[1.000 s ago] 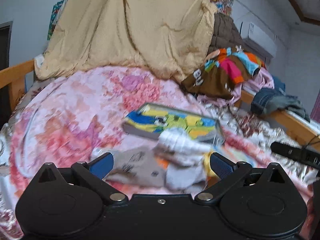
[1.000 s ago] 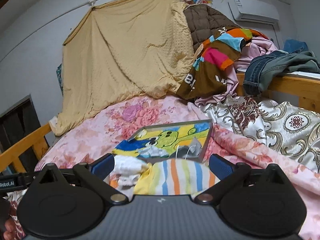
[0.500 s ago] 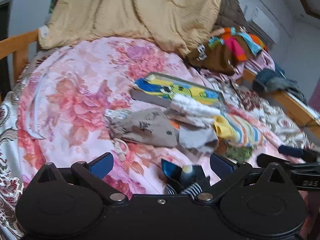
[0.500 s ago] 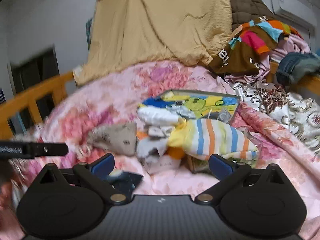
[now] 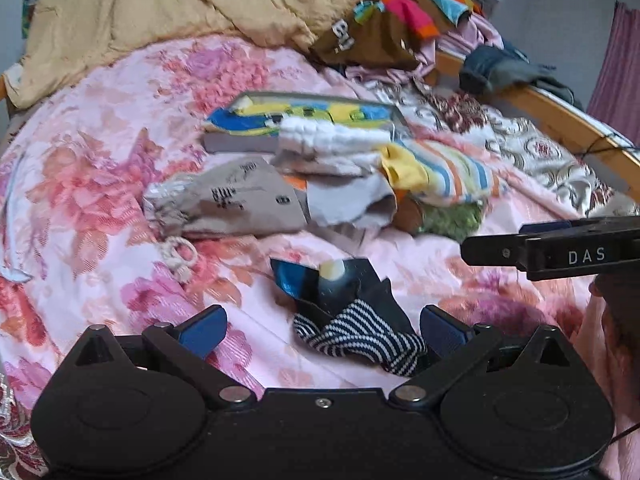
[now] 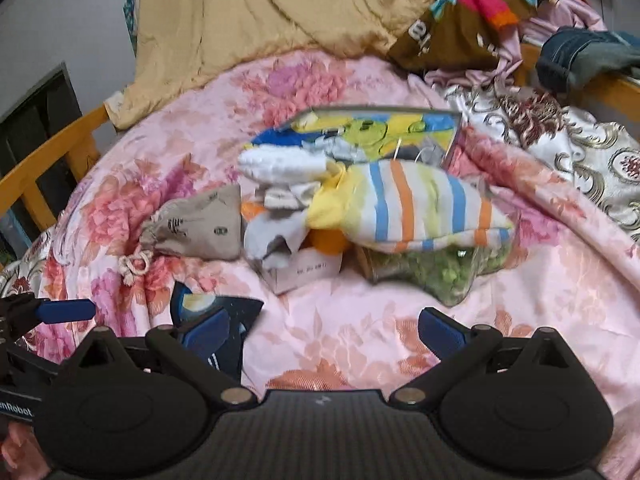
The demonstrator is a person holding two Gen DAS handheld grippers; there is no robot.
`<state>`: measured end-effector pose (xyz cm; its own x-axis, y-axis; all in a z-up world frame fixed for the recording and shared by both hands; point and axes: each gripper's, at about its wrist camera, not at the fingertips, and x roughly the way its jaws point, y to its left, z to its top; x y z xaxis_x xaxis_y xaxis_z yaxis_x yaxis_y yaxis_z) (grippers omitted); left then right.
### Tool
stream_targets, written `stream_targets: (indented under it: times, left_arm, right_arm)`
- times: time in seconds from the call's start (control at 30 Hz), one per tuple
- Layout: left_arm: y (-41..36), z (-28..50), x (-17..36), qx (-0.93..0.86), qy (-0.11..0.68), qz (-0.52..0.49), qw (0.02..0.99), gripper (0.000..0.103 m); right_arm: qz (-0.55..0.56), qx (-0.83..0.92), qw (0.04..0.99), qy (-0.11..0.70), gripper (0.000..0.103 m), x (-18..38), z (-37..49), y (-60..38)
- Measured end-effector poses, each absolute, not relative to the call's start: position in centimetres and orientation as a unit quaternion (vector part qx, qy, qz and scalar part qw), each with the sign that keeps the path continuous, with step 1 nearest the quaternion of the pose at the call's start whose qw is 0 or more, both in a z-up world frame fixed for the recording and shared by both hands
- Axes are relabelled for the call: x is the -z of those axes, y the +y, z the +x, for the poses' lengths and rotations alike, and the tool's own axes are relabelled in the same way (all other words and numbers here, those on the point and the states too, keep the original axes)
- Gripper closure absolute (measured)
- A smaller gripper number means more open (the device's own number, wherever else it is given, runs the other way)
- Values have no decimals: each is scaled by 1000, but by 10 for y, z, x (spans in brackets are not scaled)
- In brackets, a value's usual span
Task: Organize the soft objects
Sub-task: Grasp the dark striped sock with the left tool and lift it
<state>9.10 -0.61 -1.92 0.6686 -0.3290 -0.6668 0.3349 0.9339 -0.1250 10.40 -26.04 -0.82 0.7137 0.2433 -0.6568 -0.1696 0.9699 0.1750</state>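
Observation:
A heap of soft items lies mid-bed on the pink floral bedspread (image 5: 100,184): a beige drawstring pouch (image 5: 232,200), a white fluffy sock (image 5: 332,138), a grey cloth (image 5: 348,200), a striped sock (image 5: 448,174) and a green item (image 5: 452,218). A dark sock with a striped cuff (image 5: 352,312) lies nearest, just ahead of my open left gripper (image 5: 322,326), closer to its right finger. My right gripper (image 6: 322,328) is open over bare bedspread; the dark sock (image 6: 224,308) peeks from behind its left finger. The striped sock (image 6: 412,204) and pouch (image 6: 200,226) lie beyond.
A cartoon-printed flat box (image 5: 300,114) sits behind the heap. A tan quilt (image 5: 180,8) hangs at the back, with piled clothes (image 5: 400,12) and jeans (image 5: 500,68) on the wooden bed rail (image 5: 560,116). A small white box (image 6: 304,270) sits under the heap.
Both grippers have drawn back and tilted down from the heap. The dark sock with the striped cuff has come into view near the left gripper's fingers. Both stay open.

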Motion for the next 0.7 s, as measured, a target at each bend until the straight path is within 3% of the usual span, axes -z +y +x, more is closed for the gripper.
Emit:
stream_targets:
  times: [0.53,0.7]
  left_arm:
    - [-31,120,52,213,402,17,891,1]
    - [-32,125,52,226,392,3,892,8]
  right_arm:
    - [88,-220,887,396,1,9,178,-237]
    - [116,-204,895,379,9,13,192,-233]
